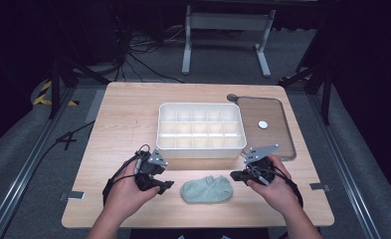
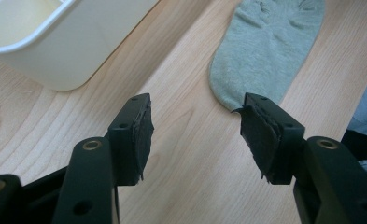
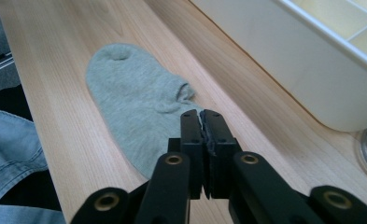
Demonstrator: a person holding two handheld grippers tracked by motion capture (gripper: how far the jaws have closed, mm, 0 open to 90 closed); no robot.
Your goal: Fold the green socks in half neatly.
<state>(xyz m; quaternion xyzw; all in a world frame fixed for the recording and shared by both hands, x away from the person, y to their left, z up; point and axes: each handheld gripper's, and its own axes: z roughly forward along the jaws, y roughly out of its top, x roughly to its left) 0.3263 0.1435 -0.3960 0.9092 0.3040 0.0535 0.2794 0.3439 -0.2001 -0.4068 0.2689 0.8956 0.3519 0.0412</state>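
Note:
A pale green ankle sock (image 1: 206, 190) lies flat near the table's front edge, between my two grippers. My left gripper (image 1: 164, 185) rests just left of it. In the left gripper view this gripper (image 2: 195, 126) is open over bare wood, and the sock (image 2: 270, 42) is ahead to the right, outside the jaws. My right gripper (image 1: 235, 175) sits at the sock's right end. Seen in the right gripper view, that gripper (image 3: 202, 116) is shut, its tips at the edge of the sock (image 3: 134, 102). I see no cloth pinched between its pads.
A white box with several compartments (image 1: 201, 152) stands mid-table just behind the grippers; its wall (image 2: 78, 51) is close to the left jaws. A brown tray (image 1: 270, 142) with a small white disc (image 1: 263, 124) lies at the right. Bare wood surrounds the sock.

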